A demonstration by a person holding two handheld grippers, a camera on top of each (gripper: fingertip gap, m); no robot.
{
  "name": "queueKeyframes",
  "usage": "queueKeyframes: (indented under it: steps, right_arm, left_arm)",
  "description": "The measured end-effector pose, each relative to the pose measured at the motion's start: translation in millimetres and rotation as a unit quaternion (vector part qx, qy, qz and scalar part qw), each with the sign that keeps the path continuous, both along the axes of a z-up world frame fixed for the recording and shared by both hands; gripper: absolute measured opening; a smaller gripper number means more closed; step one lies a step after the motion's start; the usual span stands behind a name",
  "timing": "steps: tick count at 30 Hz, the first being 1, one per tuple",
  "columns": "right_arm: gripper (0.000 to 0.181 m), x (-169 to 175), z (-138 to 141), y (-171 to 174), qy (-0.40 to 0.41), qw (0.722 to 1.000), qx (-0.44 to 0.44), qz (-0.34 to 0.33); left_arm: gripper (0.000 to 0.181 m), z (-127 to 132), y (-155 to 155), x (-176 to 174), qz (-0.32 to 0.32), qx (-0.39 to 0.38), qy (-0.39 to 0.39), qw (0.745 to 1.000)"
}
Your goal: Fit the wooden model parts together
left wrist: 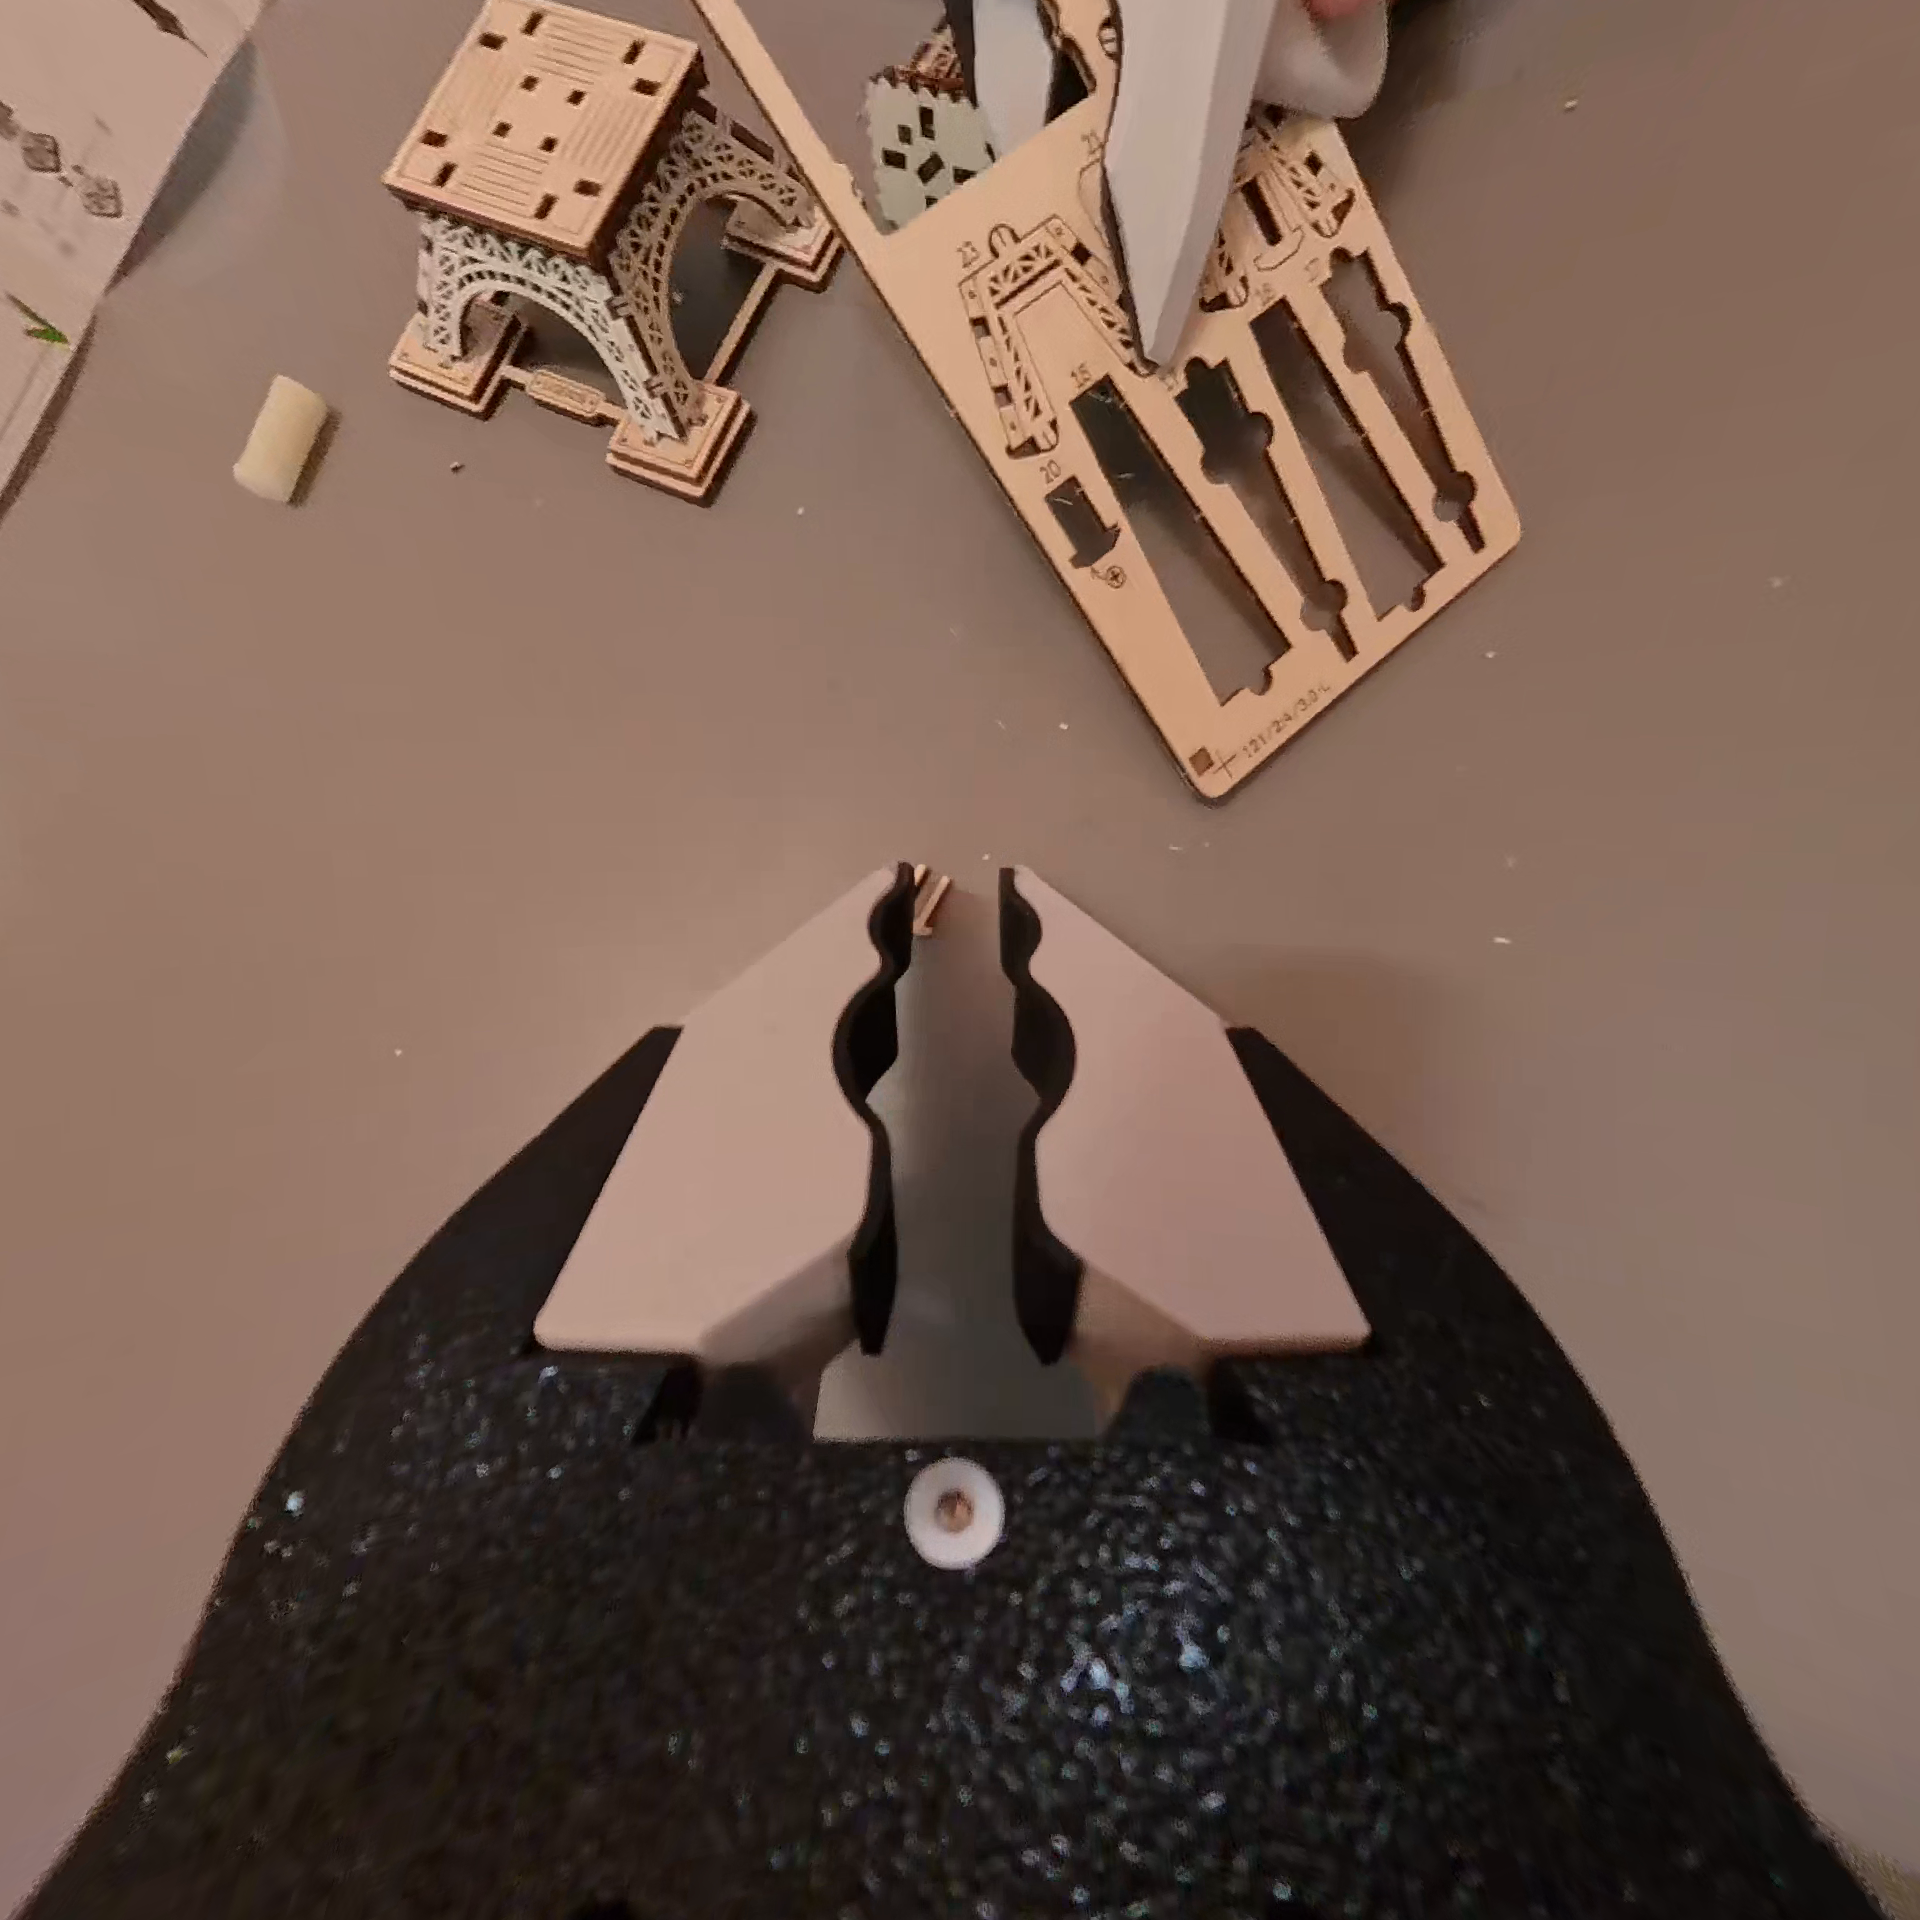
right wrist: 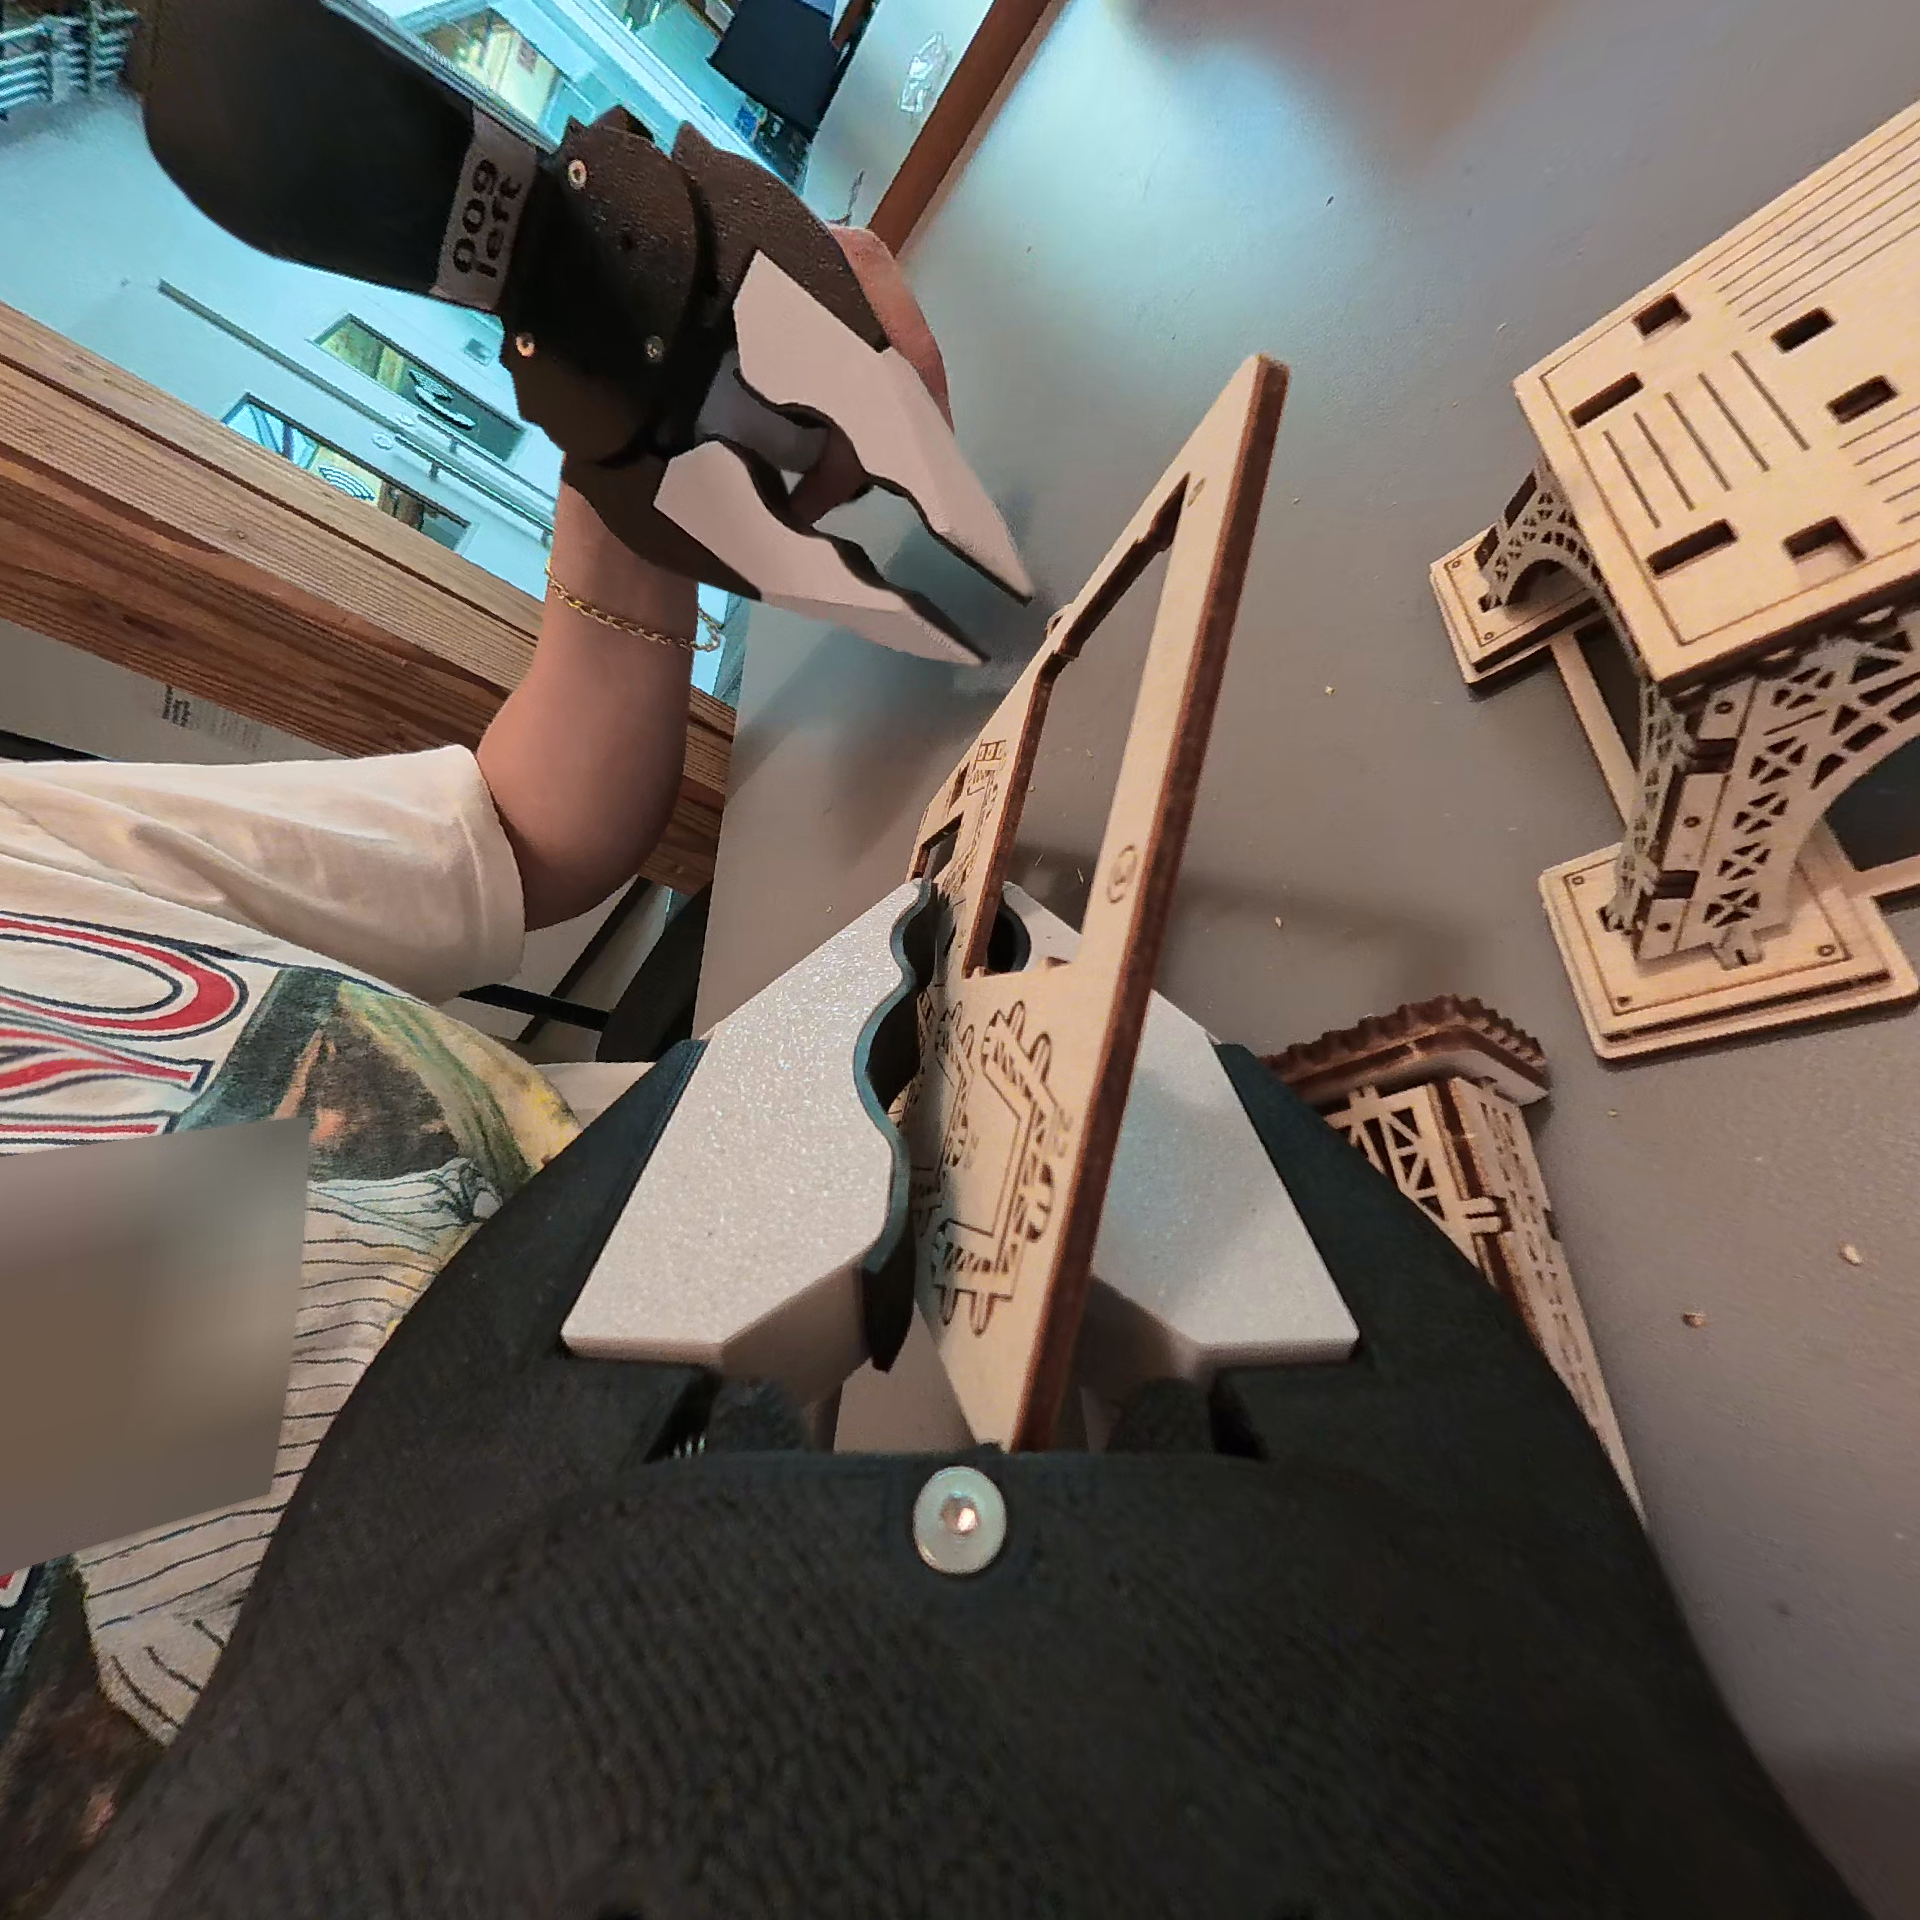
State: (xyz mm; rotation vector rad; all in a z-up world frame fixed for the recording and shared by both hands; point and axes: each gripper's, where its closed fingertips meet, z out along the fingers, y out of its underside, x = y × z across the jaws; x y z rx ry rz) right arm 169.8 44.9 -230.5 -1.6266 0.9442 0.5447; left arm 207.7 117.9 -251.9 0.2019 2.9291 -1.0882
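My right gripper (right wrist: 977,920) is shut on a flat wooden parts sheet (right wrist: 1153,790) with several cut-outs and holds it on edge, tilted, above the grey table. In the left wrist view the sheet (left wrist: 1330,717) slopes down to the table, with the right gripper (left wrist: 1143,239) on its far end. My left gripper (left wrist: 951,878) is open with a narrow gap, low over the table in front of the sheet. A tiny wooden piece (left wrist: 930,902) sits by its left fingertip. It also shows in the right wrist view (right wrist: 1003,623), open. The built tower base (left wrist: 582,239) stands far left.
A second lattice tower section (right wrist: 1455,1143) lies beside the right gripper. A small cream cylinder (left wrist: 281,442) and printed paper (left wrist: 83,156) lie at the left. A person's arm (right wrist: 582,790) and a wooden ledge (right wrist: 260,582) are beyond the table edge. Wood crumbs dot the table. My right fingertips sit around 9 cm from my left ones. Left tips and right tips are each some 20 cm from the small cream cylinder (left wrist: 281,442).
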Motion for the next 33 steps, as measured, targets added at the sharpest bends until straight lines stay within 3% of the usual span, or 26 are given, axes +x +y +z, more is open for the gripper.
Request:
queueKeyframes:
  steps: [5,10,13,18,22,24,28,33]
  right_arm:
    - [0.007,0.0,0.0,0.0,0.0,1.0,0.0,0.0]
    - [0.007,-0.2,0.1,0.1,0.001,1.0,0.002,0.001]
    - [0.007,-0.3,0.2,0.1,0.001,1.0,0.002,0.001]
    - [0.005,-4.8,2.5,2.5,-0.003,1.0,0.008,0.017]
    - [0.004,-16.1,11.0,10.2,-0.03,0.998,0.022,0.056]
    - [0.004,-19.0,15.2,13.6,-0.047,0.996,0.028,0.066]
    - [0.019,-20.1,19.2,13.6,-0.067,0.995,0.03,0.069]
    - [0.025,-5.8,20.3,3.0,-0.074,0.997,0.028,0.024]
  left_arm:
    - [0.02,-11.9,4.3,2.1,-0.012,0.059,-0.02,0.998]
    - [0.023,-11.9,5.1,2.6,-0.018,0.067,-0.039,0.997]
    - [0.027,1.8,-1.5,-1.1,-0.011,0.019,-0.035,0.999]
    - [0.028,33.2,-33.0,-29.2,0.006,-0.114,0.079,0.99]
    - [0.03,36.6,-58.0,-34.9,0.036,-0.144,0.163,0.975]
    - [0.015,40.1,-64.6,-39.8,0.032,-0.154,0.193,0.969]
    - [0.011,39.3,-60.4,-40.7,0.053,-0.15,0.249,0.955]
    - [0.003,61.8,-40.8,-14.4,0.148,-0.268,0.308,0.901]
